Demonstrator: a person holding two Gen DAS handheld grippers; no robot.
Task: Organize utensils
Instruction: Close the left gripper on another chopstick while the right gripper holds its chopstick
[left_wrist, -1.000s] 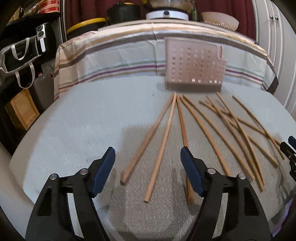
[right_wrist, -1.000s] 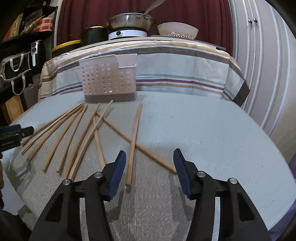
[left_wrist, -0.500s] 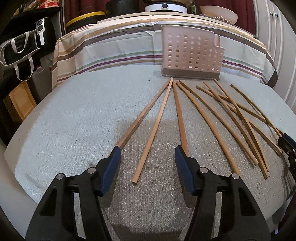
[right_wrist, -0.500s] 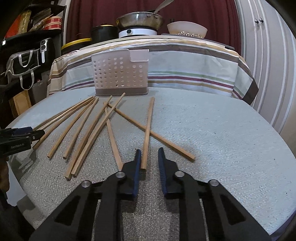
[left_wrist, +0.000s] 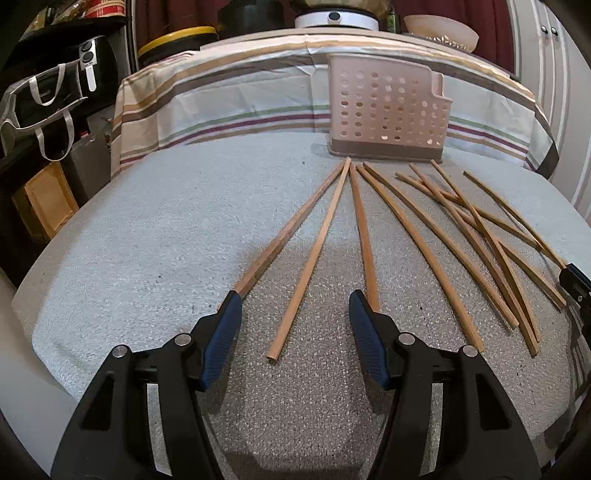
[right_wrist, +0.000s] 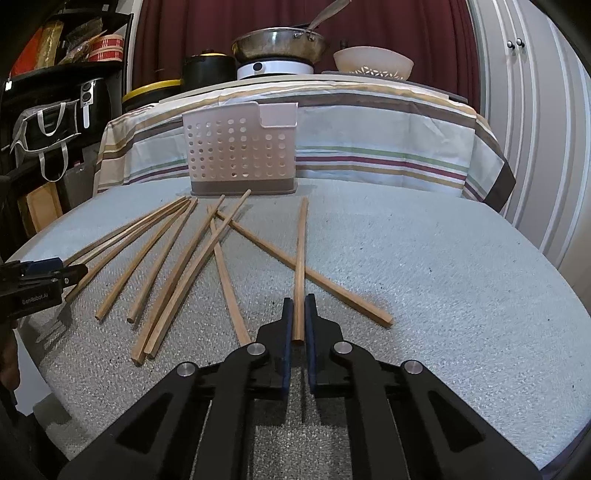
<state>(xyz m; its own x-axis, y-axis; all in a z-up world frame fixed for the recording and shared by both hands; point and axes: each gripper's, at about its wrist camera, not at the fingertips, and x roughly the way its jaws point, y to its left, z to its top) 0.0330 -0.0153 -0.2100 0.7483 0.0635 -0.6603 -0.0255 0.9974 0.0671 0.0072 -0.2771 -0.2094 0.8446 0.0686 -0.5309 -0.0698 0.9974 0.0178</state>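
Left wrist view: the left tool (left_wrist: 293, 325) is held released over the near edge of the surface (left_wrist: 147, 236), a loose chopstick (left_wrist: 308, 266) lying between its jaws, ungripped.

Right wrist view: the right tool (right_wrist: 299, 321) has just been closing and is clenched on a chopstick (right_wrist: 300, 258). The perforated holder (right_wrist: 240, 155) stands at the far edge; a lift toward it seems called for. "GenRobot.AI" is read on the other tool.

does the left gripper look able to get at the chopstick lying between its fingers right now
Probably yes. The left gripper is open, its fingers straddle the near end of a chopstick lying flat on the table, and nothing lies over that end.
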